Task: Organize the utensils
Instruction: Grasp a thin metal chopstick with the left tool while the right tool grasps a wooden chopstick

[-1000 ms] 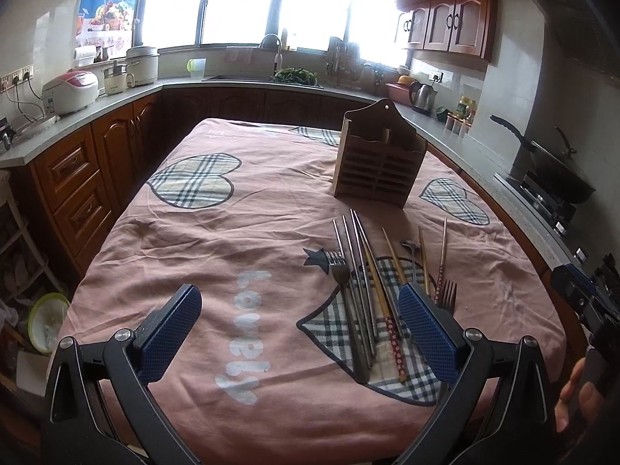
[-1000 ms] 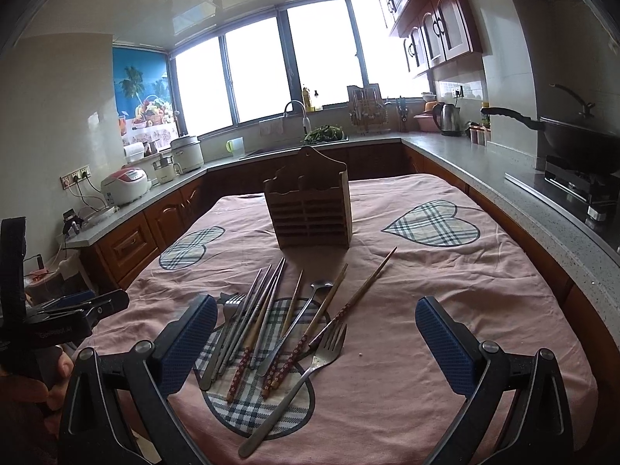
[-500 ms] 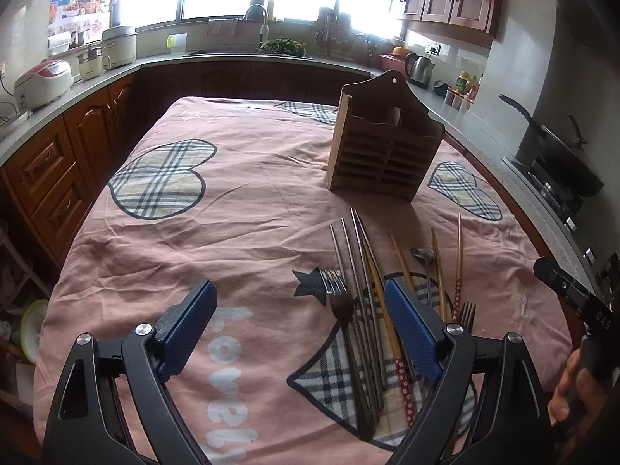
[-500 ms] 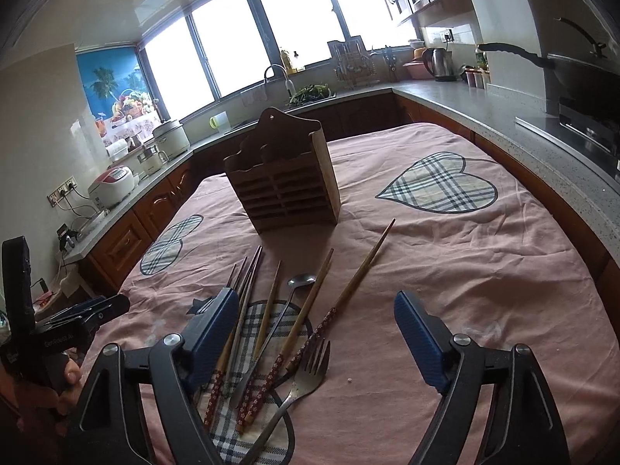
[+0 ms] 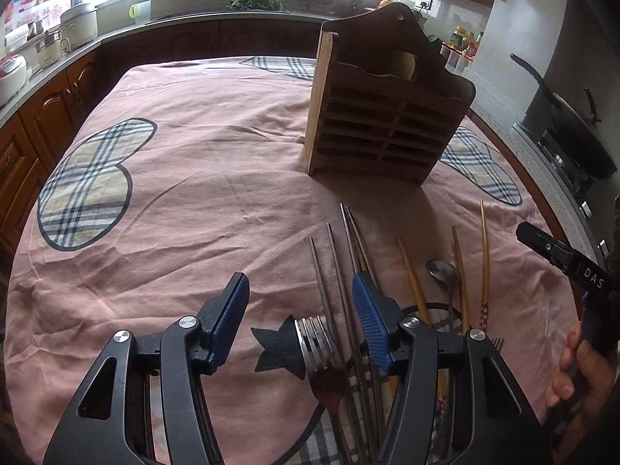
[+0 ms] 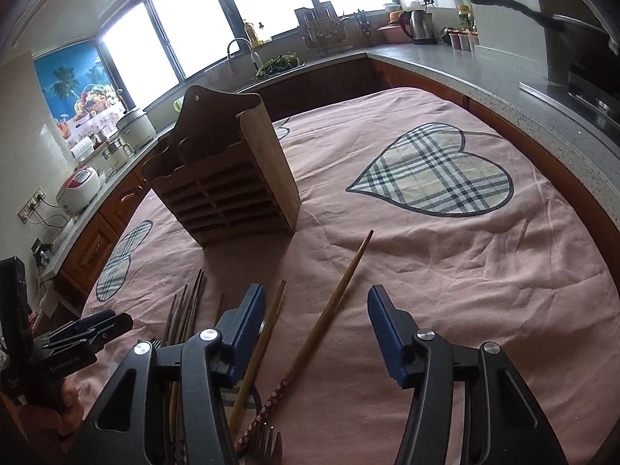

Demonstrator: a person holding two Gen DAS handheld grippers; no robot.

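Left wrist view: the left gripper [image 5: 300, 319] hangs wide open over one fork [image 5: 319, 352] and four metal chopsticks [image 5: 341, 271]; three wooden chopsticks [image 5: 459, 271] and one spoon [image 5: 441, 271] lie beside. The wooden holder [image 5: 383, 116] stands behind, contents hidden.

Right wrist view: the right gripper [image 6: 316, 331], open, straddles one wooden chopstick [image 6: 333, 306].

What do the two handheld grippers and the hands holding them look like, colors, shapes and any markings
Each gripper, left gripper and right gripper, has black angular plastic arms with triangular cutouts, silver screw heads, and blue ribbed rectangular finger pads. White lettering marks the bodies: "DAS" on the right one, "GenRobot.AI" on the left. The right hand is bare, no sleeve or cable visible.
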